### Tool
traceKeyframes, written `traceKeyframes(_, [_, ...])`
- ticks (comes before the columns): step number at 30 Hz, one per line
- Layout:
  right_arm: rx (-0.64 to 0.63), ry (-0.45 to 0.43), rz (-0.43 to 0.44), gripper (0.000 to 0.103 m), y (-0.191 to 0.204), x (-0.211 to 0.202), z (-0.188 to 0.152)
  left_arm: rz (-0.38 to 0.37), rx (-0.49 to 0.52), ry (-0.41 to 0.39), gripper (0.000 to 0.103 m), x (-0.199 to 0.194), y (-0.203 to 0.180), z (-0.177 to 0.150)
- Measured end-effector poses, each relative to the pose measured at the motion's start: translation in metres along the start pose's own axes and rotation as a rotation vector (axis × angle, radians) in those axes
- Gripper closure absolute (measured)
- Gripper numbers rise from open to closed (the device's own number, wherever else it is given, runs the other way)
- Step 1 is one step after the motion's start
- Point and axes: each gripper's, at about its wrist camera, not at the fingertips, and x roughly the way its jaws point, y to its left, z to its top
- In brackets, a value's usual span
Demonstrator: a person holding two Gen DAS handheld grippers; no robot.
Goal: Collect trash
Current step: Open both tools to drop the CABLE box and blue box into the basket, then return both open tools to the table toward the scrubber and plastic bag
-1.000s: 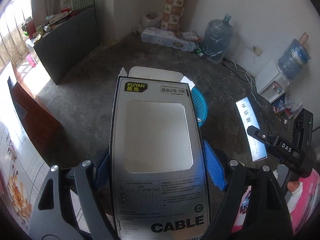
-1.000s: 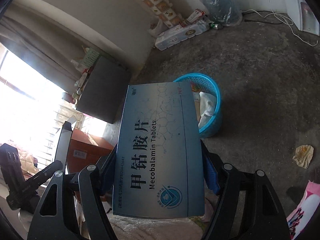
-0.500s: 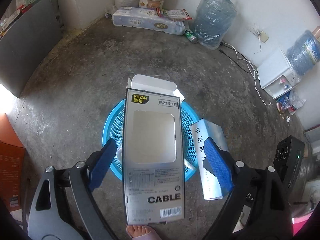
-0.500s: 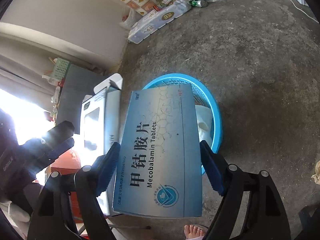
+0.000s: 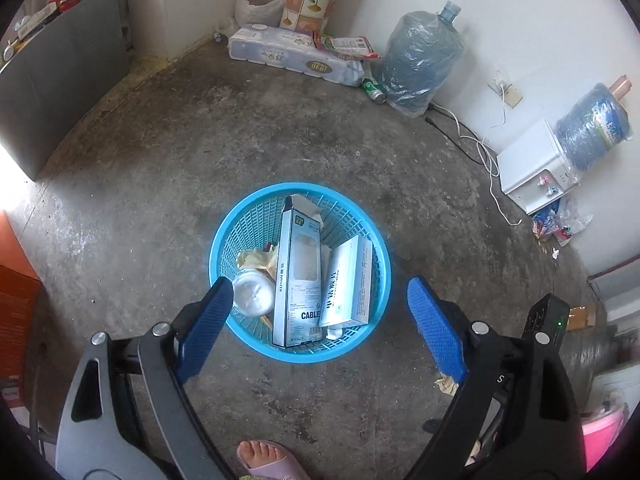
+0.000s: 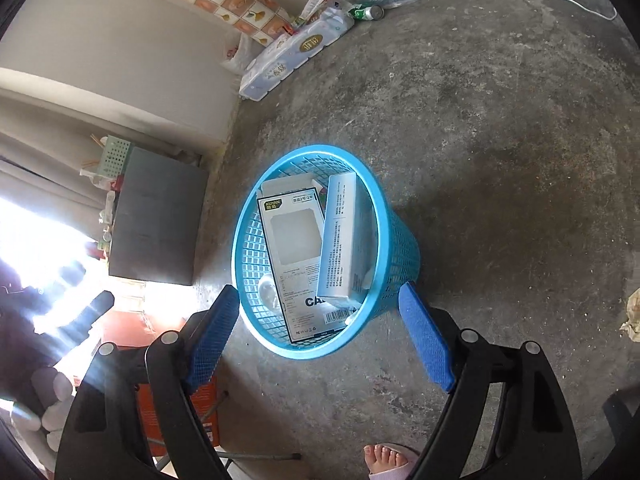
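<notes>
Cable box (image 5: 298,276) and tablet box (image 5: 347,283) lie in blue basket (image 5: 224,236) on concrete floor beside a white jar (image 5: 251,294), crumpled paper (image 6: 631,314) nearby; left gripper (image 5: 320,328) and right gripper (image 6: 320,334) both spread wide, empty.

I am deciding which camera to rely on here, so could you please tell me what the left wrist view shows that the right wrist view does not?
Only the left wrist view shows the white water dispenser, the round white lid and crumpled paper inside the basket. Only the right wrist view shows the basket's outer wall and the sunlit window side. Both show the blue basket holding the cable box and the tablet box, with open jaws above.
</notes>
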Motion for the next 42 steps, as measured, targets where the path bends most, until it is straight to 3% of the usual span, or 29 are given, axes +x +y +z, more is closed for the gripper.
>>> traceKeyframes(4, [-0.026,-0.044,0.041,0.023,0.010,-0.047,-0.021,0.021,0.071,-0.074,0.018,-0.075,-0.002,-0.026])
traceKeyframes(9, [-0.076,-0.051,0.091,0.023,0.033,-0.093,-0.047,0.076,0.093,-0.193,0.018,-0.174,0.019,-0.089])
traceKeyframes(13, [-0.151,-0.023,0.116,0.023,0.067,-0.111,-0.065,0.110,-0.010,-0.296,0.018,-0.248,0.059,-0.156])
traceKeyframes(20, [-0.417,0.052,0.196,0.023,0.172,-0.129,-0.117,0.275,-0.213,-0.448,0.018,-0.356,0.141,-0.287])
traceKeyframes(24, [-0.680,0.144,0.256,0.021,0.256,-0.129,-0.174,0.370,-0.306,-0.499,0.018,-0.404,0.184,-0.353])
traceKeyframes(30, [-1.074,0.314,0.407,0.016,0.379,-0.121,-0.290,0.480,-0.441,-0.559,0.018,-0.456,0.245,-0.427])
traceKeyframes(33, [-1.238,0.395,0.468,0.015,0.435,-0.109,-0.348,0.487,-0.505,-0.588,0.018,-0.469,0.271,-0.454])
traceKeyframes(37, [-1.476,0.439,0.511,0.011,0.502,-0.086,-0.425,0.477,-0.552,-0.591,0.018,-0.478,0.303,-0.477])
traceKeyframes(42, [-1.648,0.560,0.483,0.011,0.567,-0.027,-0.499,0.463,-0.594,-0.558,0.018,-0.468,0.336,-0.486])
